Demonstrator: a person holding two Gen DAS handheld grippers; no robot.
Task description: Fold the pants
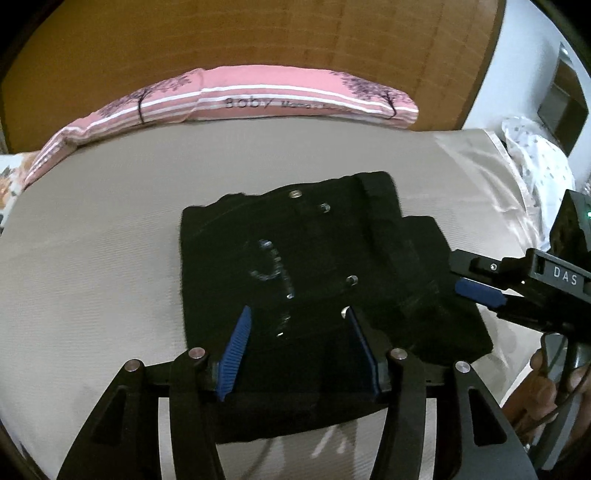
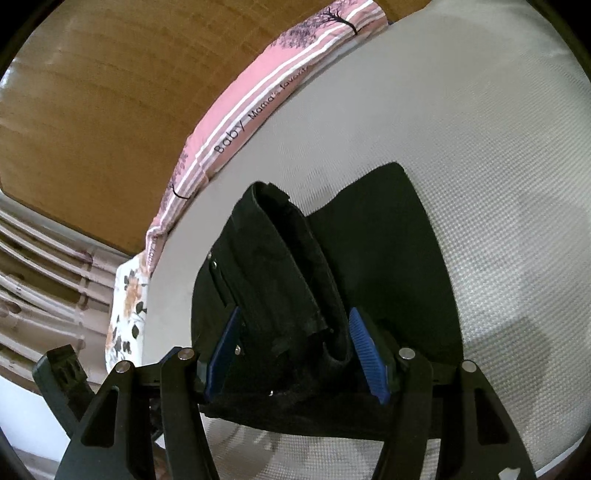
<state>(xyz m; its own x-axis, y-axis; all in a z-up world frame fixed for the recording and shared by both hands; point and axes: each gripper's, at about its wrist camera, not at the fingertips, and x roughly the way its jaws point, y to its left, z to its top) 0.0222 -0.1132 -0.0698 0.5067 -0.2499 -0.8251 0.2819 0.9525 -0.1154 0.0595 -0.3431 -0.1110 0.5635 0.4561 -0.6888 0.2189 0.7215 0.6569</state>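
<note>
From the left wrist camera, the black pants (image 1: pixel 317 266) lie folded into a squarish bundle on the beige mattress (image 1: pixel 92 258), metal rivets and a faded pale print showing on the top layer. The left gripper (image 1: pixel 299 332) hovers over the bundle's near edge with its blue-padded fingers (image 1: pixel 236 347) spread apart — nothing is pinched between them, the cloth simply lying below. At the right edge of this view the right gripper (image 1: pixel 476 291) reaches in over the right side of the pants, a hand (image 1: pixel 565 373) partly visible behind it. A pink striped pillow (image 1: pixel 258 96) with tree prints lies along the wooden headboard (image 1: pixel 258 33) at the far side, and a white dotted cloth (image 1: pixel 535 158) is bunched at the mattress's right corner.

From the right wrist camera, the right gripper (image 2: pixel 295 350) has its jaws spread over a thick rolled fold of the pants (image 2: pixel 288 266) — the fold sits between the blue pads (image 2: pixel 364 350), but whether they press on it I cannot tell. The rest of the garment spreads flat on the textured mattress (image 2: pixel 480 147) to the right. The pink pillow (image 2: pixel 258 99) runs along the headboard (image 2: pixel 92 92), with a floral cloth (image 2: pixel 127 306) at the left.
</note>
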